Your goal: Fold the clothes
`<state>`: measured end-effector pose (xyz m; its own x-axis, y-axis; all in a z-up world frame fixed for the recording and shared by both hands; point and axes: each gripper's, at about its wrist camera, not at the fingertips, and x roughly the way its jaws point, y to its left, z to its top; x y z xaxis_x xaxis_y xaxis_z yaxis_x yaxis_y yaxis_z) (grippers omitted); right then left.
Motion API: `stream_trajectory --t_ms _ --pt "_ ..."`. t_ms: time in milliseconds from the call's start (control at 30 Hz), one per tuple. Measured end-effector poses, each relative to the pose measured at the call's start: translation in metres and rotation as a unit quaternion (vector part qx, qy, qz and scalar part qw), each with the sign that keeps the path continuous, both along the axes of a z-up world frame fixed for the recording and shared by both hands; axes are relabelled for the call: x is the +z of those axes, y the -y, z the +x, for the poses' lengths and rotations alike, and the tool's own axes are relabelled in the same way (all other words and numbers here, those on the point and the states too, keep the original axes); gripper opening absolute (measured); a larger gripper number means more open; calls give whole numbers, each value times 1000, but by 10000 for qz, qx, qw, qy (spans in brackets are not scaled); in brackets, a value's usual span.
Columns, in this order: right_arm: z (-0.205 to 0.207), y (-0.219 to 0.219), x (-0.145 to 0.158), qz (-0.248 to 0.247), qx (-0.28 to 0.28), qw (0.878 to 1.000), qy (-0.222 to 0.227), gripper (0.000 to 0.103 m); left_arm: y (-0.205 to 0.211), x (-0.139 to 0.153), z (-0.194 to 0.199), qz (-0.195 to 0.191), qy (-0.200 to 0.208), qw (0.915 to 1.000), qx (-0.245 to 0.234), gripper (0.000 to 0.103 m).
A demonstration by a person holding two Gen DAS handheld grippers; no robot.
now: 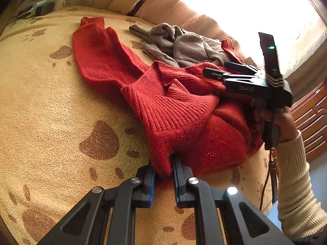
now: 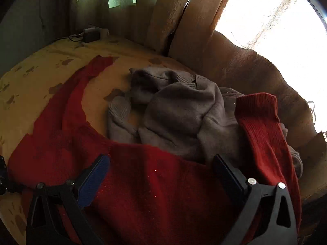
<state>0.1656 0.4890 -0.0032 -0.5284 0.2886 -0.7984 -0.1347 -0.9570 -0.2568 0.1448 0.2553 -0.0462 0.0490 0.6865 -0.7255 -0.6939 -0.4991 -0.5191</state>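
Observation:
A red knit sweater (image 1: 169, 110) lies bunched on the bed, one sleeve stretched away to the far left. My left gripper (image 1: 163, 163) is shut on a fold of its near edge, the fabric pinched between the blue pads. My right gripper (image 2: 160, 159) stands wide open just above the sweater's (image 2: 143, 183) body, its pads clear of the cloth. In the left wrist view that right gripper (image 1: 216, 69) hovers over the sweater's right side, held by a hand in a cream ribbed sleeve (image 1: 294, 183). A crumpled grey garment (image 2: 173, 110) lies behind, with the other red sleeve (image 2: 261, 126) draped over it.
The bed cover (image 1: 51, 102) is beige with brown paw prints. A charger with a cable (image 2: 90, 34) sits at the far left corner. Tan curtains (image 2: 163, 20) and a bright window back the bed. A wooden cabinet (image 1: 310, 122) stands to the right.

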Motion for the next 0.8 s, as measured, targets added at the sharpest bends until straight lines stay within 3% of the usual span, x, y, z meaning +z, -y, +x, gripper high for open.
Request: stream_trajectory --t_ms 67,100,133,167,233,300,400,467,633,700,800 --pt "-2 -2 -16 249 -103 9993 261 86 -1 -1 -2 5 26 10000 -3 15" --pt "3 -1 -14 357 -136 9991 195 66 -2 -1 -3 3 35 10000 -6 15" --pt "10 -1 -11 416 -179 9989 108 28 -3 -2 -4 0 45 10000 -8 15" --pt "19 -4 -3 227 -273 9993 -89 17 -4 -2 -5 -1 53 10000 -13 15" --pt "41 -10 17 35 -497 9972 -551 14 -7 -1 -5 6 27 10000 -34 15" --pt "68 -13 43 150 -758 9910 -1096 13 -10 0 -5 5 -27 10000 -61 15" --pt "114 -14 88 257 -1134 9737 -1957 13 -11 5 -5 105 -62 9999 -96 16" --pt "141 -12 117 353 -1316 9601 -2443 13 -11 12 -2 268 -109 9995 -146 23" --pt "187 1 141 903 -1644 9439 -2717 13 -16 32 8 632 -499 9962 -338 67" --pt "201 -2 134 854 -1839 9413 -2699 13 -17 38 12 812 -539 9940 -490 74" --pt "221 -9 120 701 -2040 9366 -2760 13 -26 44 18 824 -717 9903 -864 75"
